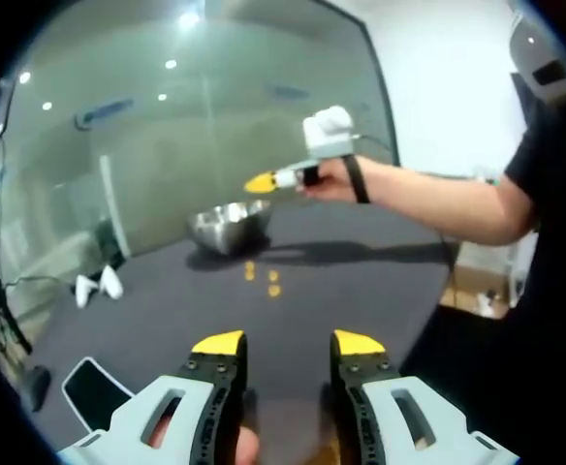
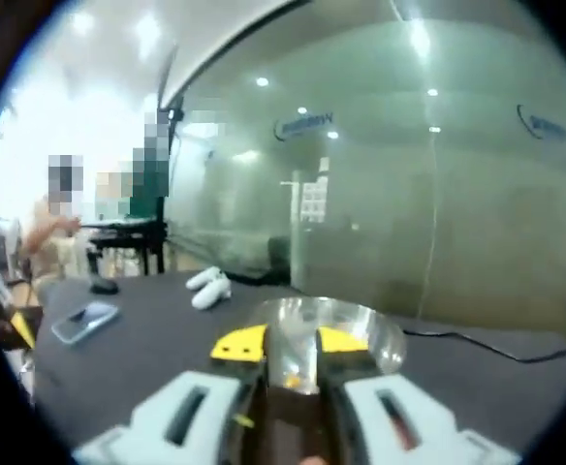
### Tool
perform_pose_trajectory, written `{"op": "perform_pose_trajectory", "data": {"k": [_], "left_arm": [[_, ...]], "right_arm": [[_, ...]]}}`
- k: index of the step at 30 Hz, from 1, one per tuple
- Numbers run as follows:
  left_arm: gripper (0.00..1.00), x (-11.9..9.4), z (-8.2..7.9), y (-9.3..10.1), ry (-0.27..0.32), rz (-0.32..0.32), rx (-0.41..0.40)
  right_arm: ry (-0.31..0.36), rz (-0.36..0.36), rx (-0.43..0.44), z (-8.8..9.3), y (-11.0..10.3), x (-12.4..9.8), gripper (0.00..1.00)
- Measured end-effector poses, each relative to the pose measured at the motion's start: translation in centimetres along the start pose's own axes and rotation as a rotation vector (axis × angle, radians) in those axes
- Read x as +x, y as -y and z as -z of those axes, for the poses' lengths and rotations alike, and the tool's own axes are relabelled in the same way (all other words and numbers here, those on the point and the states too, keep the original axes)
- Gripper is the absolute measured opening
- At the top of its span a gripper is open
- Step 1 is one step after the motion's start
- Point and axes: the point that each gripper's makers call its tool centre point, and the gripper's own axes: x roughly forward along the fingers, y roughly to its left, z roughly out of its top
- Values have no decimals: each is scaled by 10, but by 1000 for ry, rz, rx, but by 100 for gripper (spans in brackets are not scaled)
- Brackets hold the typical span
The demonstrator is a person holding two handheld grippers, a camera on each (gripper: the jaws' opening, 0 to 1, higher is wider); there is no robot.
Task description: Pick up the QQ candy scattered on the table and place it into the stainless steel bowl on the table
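1. Left gripper view: the left claw (image 1: 288, 344) rises from the bottom, yellow tips apart with bare desk (image 1: 361, 276) between them; nothing held.
2. Same view: three candies (image 1: 273, 290) lie on the dark desk ahead of the claw, between it and the bowl (image 1: 229, 225). They are too small to tell shape or long axis.
3. Same view: the bowl stands upright farther back, mouth up; its inside cannot be made out.
4. Same view: the right claw (image 1: 261, 181) is held by a hand (image 1: 331, 180) above the bowl, tip pointing left; whether it grips anything cannot be told here.
5. Same view: white controllers (image 1: 99, 285) lie at the left; a phone (image 1: 97, 390) near the lower left edge is partly cut off. Open desk lies around the candies.
6. Right gripper view: the right claw (image 2: 293, 344) hangs over the bowl (image 2: 385, 339), tips a narrow gap apart. An orange blur sits low between the jaws; whether it is a held candy cannot be told.
7. Same view: controllers (image 2: 208, 285), a phone (image 2: 83, 321) and a cable (image 2: 477, 344) lie on the desk (image 2: 147, 354); glass wall (image 2: 438, 194) behind.
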Motion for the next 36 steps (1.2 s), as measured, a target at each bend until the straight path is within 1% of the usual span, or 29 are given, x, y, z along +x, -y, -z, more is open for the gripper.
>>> {"op": "perform_pose_trajectory", "data": {"k": [2, 5, 7, 11, 13, 15, 16, 18, 21, 23, 24, 27, 29, 31, 33, 34, 36], "left_arm": [[36, 0, 1, 0, -2, -1, 1], [36, -1, 0, 1, 0, 0, 1], [36, -2, 0, 2, 4, 3, 0], [36, -2, 1, 2, -1, 2, 1], [36, -1, 0, 3, -2, 2, 5], [36, -1, -2, 4, 3, 4, 5], [36, -1, -2, 5, 4, 4, 5], [36, -1, -3, 5, 4, 3, 8], [36, -2, -2, 5, 2, 2, 7], [36, -2, -1, 5, -1, 1, 5], [36, -2, 0, 5, -3, 1, 5], [36, -2, 0, 5, -7, 0, 5], [36, -2, 0, 6, -6, 1, 7], [36, -2, -2, 6, -3, 1, 9], [36, -2, -2, 6, 0, 1, 8], [36, -2, -2, 6, -1, 0, 7], [36, -3, 0, 5, -5, -4, 6]], "right_arm": [[1, -21, 2, 2, 0, -8, 19], [18, -56, 11, 7, -3, -28, 19], [16, -72, 10, 13, -4, -39, 19], [7, -123, 39, 25, -12, -57, 19], [-6, -158, 11, 33, -21, -63, 19], [-6, -176, -27, 38, -25, -68, 20], [-15, -191, -26, 44, -28, -71, 20], [-19, -216, -20, 48, -33, -77, 20], [-30, -244, -44, 55, -40, -85, 20], [-27, -250, -112, 56, -44, -90, 19], [-26, -258, -121, 57, -47, -92, 19], [-27, -282, -104, 58, -53, -92, 19], [-28, -297, -108, 59, -57, -91, 19], [-44, -320, -115, 63, -63, -89, 19], [-59, -350, -142, 64, -70, -88, 19], [-55, -374, -154, 63, -75, -87, 19], [-53, -417, -141, 62, -83, -85, 19]]}}
